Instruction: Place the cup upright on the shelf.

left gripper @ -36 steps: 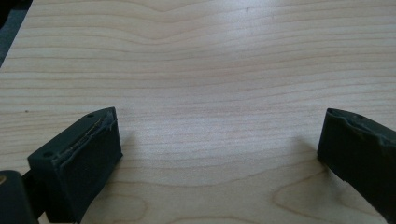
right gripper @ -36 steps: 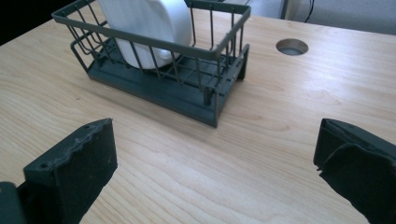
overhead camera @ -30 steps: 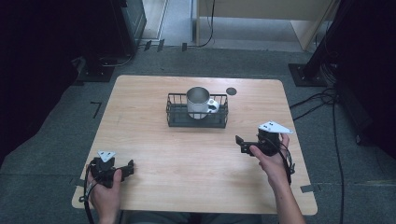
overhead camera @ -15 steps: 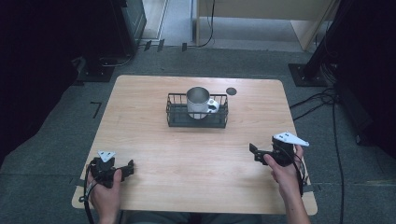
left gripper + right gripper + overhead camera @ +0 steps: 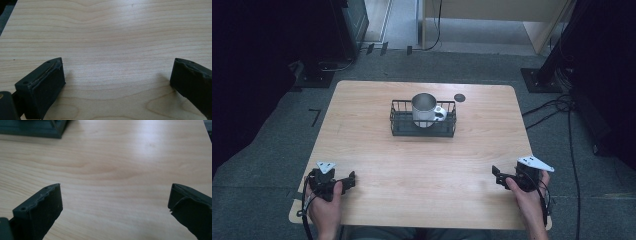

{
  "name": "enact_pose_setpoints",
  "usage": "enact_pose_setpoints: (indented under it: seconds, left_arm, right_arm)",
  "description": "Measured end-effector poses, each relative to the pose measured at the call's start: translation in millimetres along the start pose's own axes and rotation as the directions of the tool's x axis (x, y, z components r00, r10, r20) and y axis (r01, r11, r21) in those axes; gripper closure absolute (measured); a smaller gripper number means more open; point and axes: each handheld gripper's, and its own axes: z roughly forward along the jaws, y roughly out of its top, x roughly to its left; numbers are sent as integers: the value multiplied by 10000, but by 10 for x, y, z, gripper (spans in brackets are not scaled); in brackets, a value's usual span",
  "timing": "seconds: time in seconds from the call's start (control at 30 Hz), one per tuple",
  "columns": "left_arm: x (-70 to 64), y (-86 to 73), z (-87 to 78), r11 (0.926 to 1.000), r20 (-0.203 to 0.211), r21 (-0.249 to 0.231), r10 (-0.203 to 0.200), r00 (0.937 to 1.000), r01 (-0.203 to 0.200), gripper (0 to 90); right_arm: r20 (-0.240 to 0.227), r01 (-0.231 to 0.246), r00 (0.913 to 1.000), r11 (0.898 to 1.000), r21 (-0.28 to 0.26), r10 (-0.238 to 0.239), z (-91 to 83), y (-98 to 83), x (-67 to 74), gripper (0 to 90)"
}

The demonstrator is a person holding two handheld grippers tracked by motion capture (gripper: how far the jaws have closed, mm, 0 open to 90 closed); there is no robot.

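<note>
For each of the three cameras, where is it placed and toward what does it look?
High view: above the near side, looking down at the table, wire basket, mug; both hands and grippers show.
Left gripper view: rides the left gripper, open jaws over bare wood.
Right gripper view: rides the right gripper, open jaws; shares the basket corner with the high view.

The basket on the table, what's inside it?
A shiny metal mug with a white handle stands upright inside the black wire basket, towards its middle. The mug's bottom part is hidden behind the basket's front wall, and what the mug holds cannot be told.
</note>
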Motion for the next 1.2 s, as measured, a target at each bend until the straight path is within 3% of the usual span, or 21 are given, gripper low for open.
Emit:
enact_pose_setpoints:
  seconds: [0.2,0.43,0.57,0.63,0.73,0.93,1.2]
  left_arm:
    - [0,0,0,10000,-1,0,0,10000,0,0]
    - [0,0,0,10000,-3,2,2,10000,-2,0]
    - [0,0,0,10000,-2,2,3,10000,-3,0]
    - [0,0,0,10000,-3,1,0,10000,0,0]
    - [-1,-1,0,10000,-3,0,-6,10000,6,0]
    - [-1,-1,0,10000,-2,0,-7,10000,7,0]
    - [0,-1,0,10000,-2,-1,-2,10000,2,0]
  right_arm:
    - [609,-289,9978,9987,428,263,3,-267,-137,0]
    - [1135,-258,9933,9980,574,191,-61,-363,-230,0]
    - [1180,-325,9927,9976,610,252,-83,-381,-248,0]
    - [1231,-226,9923,9946,1009,101,-90,-403,-240,0]
    - [1472,34,9889,9928,1195,-211,-119,-434,-230,0]
    - [1296,308,9904,9914,1276,-475,-176,-476,-254,0]
    - [1370,236,9897,9918,1258,-409,-181,-479,-263,0]
